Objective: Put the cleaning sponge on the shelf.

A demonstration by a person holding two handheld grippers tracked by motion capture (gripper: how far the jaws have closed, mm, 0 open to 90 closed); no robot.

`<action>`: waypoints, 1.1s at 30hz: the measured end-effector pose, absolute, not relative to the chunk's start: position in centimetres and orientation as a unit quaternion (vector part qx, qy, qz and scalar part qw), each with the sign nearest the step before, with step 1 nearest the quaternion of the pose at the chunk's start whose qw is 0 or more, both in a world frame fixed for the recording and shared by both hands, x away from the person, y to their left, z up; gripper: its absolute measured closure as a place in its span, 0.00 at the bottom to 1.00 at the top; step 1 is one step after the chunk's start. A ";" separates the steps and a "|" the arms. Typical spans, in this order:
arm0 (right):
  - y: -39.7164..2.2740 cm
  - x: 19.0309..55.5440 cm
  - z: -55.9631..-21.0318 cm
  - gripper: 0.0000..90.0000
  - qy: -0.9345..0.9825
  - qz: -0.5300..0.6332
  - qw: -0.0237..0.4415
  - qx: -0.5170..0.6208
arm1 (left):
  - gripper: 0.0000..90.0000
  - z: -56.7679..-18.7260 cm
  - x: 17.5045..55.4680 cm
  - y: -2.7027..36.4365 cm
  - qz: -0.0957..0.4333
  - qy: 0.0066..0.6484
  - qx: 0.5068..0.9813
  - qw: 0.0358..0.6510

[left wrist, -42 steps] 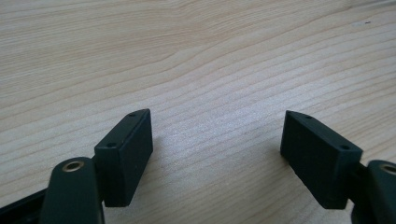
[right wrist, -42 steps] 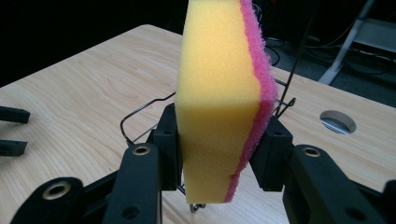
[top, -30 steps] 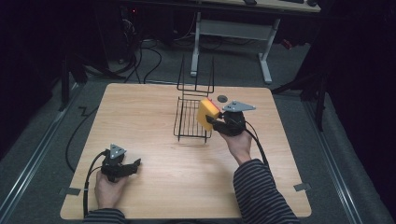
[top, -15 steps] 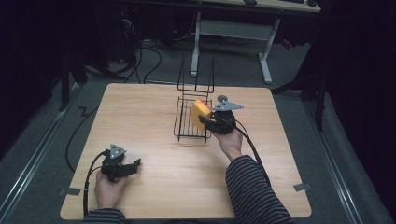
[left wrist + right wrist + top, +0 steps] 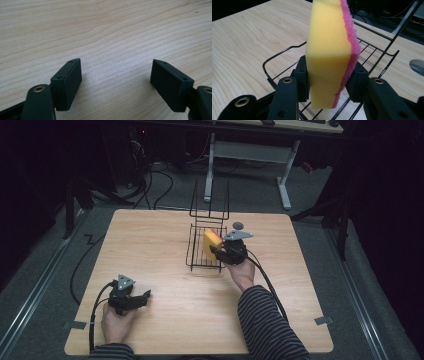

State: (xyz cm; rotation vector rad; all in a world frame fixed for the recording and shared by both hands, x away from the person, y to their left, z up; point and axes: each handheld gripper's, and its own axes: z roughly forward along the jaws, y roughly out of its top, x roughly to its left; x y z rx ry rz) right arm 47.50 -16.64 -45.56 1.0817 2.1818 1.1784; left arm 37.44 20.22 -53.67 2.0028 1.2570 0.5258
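Two grippers over a wooden table. Nearest, well short of the wire rack and off to its left: left gripper, jaws spread wide, nothing between them, low over bare wood. Farther on, at the rack's right side: right gripper clamped on a yellow sponge with a pink scouring face, held upright over the rack's basket. Just beyond the rack's right side: small grey disc.
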 end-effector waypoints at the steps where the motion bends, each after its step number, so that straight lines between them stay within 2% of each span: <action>1: -16.6 47.5 -45.6 0.68 0.789 0.424 0.216 0.390 | 0.29 -53.7 37.4 20.2 0.203 0.486 0.774 0.352; 14: -16.5 47.8 -46.0 0.65 0.793 0.418 0.210 0.391 | 0.29 -53.7 37.4 20.2 0.203 0.486 0.774 0.352; 33: -16.7 47.9 -46.0 0.43 0.793 0.416 0.203 0.398 | 0.29 -53.7 37.4 20.2 0.203 0.485 0.774 0.353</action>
